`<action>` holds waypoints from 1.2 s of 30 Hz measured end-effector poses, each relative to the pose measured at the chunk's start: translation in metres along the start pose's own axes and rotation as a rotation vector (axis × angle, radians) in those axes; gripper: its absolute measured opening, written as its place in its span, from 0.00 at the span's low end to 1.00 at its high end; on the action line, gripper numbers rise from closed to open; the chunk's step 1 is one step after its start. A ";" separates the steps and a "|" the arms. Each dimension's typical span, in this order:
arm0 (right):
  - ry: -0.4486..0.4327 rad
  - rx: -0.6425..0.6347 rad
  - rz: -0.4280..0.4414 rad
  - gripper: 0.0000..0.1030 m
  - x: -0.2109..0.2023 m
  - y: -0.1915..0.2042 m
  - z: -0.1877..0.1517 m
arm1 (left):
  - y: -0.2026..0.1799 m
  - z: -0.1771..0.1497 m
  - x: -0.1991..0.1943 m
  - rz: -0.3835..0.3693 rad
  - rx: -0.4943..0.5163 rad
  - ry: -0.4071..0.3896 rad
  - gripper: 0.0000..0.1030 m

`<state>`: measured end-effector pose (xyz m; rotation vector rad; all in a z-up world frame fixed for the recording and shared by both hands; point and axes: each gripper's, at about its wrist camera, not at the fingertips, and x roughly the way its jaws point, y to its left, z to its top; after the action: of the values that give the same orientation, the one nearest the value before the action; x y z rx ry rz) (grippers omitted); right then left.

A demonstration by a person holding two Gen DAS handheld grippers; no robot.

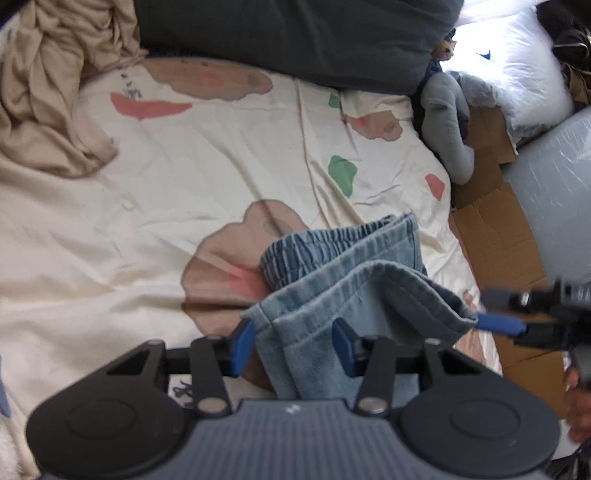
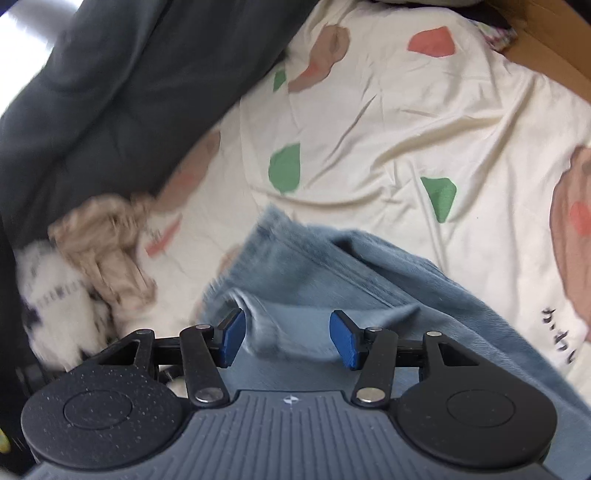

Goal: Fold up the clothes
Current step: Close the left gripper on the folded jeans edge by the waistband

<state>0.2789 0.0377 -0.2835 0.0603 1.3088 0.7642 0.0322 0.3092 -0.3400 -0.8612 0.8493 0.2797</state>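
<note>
My left gripper (image 1: 291,345) jaws wide, straddling jeans (image 1: 343,280) hem; right gripper (image 2: 286,338) jaws wide over denim. Jeans bunched on bed (image 1: 110,229), hems laid toward waistband for fold.

A bed carries everything, covered by a cream sheet (image 1: 184,166) printed with brown, pink and green patches. On it lie folded light-blue jeans (image 1: 343,266), a crumpled beige garment (image 1: 48,103) at the left, and a dark grey blanket (image 1: 295,33) along the far edge.
</note>
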 end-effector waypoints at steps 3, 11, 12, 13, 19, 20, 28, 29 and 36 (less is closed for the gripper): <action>0.024 -0.077 -0.022 0.56 0.006 0.005 -0.008 | 0.001 -0.001 0.003 -0.005 -0.008 0.008 0.47; 0.049 -0.258 -0.012 0.61 0.013 0.029 -0.018 | 0.007 0.001 0.003 -0.032 -0.042 0.002 0.31; 0.049 -0.273 -0.025 0.62 0.015 0.030 -0.019 | 0.008 0.001 0.003 -0.035 -0.047 0.000 0.30; 0.048 -0.288 -0.038 0.62 0.017 0.032 -0.019 | 0.008 0.000 0.002 -0.036 -0.049 -0.003 0.28; 0.046 -0.377 -0.098 0.60 0.026 0.040 -0.022 | 0.013 0.000 -0.005 -0.047 -0.071 -0.019 0.14; 0.049 -0.390 -0.093 0.60 0.026 0.043 -0.023 | 0.014 0.000 -0.007 -0.051 -0.075 -0.019 0.12; 0.083 -0.491 -0.109 0.62 0.024 0.056 -0.032 | 0.014 0.001 -0.007 -0.053 -0.082 -0.022 0.12; 0.088 -0.507 -0.133 0.62 0.025 0.055 -0.034 | 0.014 0.001 -0.006 -0.053 -0.083 -0.022 0.12; 0.053 -0.563 -0.177 0.31 0.032 0.049 -0.032 | 0.014 0.000 -0.010 -0.062 -0.074 -0.032 0.09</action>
<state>0.2293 0.0797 -0.2981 -0.5226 1.0908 0.9592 0.0182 0.3192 -0.3397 -0.9484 0.7848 0.2715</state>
